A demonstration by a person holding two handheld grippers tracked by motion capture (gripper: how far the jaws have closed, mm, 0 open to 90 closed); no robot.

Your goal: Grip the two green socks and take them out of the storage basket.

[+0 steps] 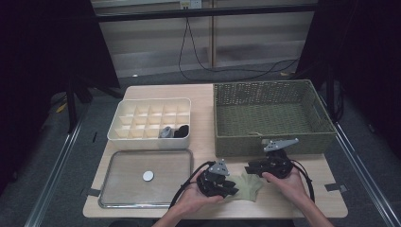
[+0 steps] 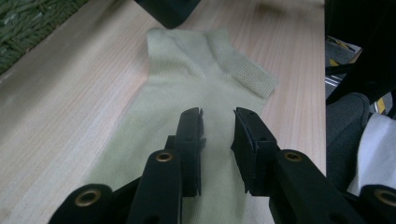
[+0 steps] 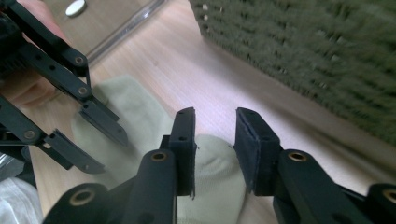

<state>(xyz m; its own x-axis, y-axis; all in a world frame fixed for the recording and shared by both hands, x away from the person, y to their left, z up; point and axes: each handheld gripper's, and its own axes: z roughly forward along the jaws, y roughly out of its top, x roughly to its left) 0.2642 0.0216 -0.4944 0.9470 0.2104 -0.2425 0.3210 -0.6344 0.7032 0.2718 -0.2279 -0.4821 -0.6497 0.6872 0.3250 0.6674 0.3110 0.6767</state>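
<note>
Between both parted tongs [image 1: 235, 189], pale green sock [image 2: 187, 107] flat on table [image 1: 208, 97]

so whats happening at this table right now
A person is working on a pale green sock lying flat on the wooden table, with a gripper in each hand. The left gripper and right gripper both hover over the sock with jaws apart, nothing pinched. Behind sit an empty green wicker basket, a white divided organiser box holding two rolled dark items, and its clear lid.

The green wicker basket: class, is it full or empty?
Empty. In the high view, the basket shows only bare woven floor inside.
</note>
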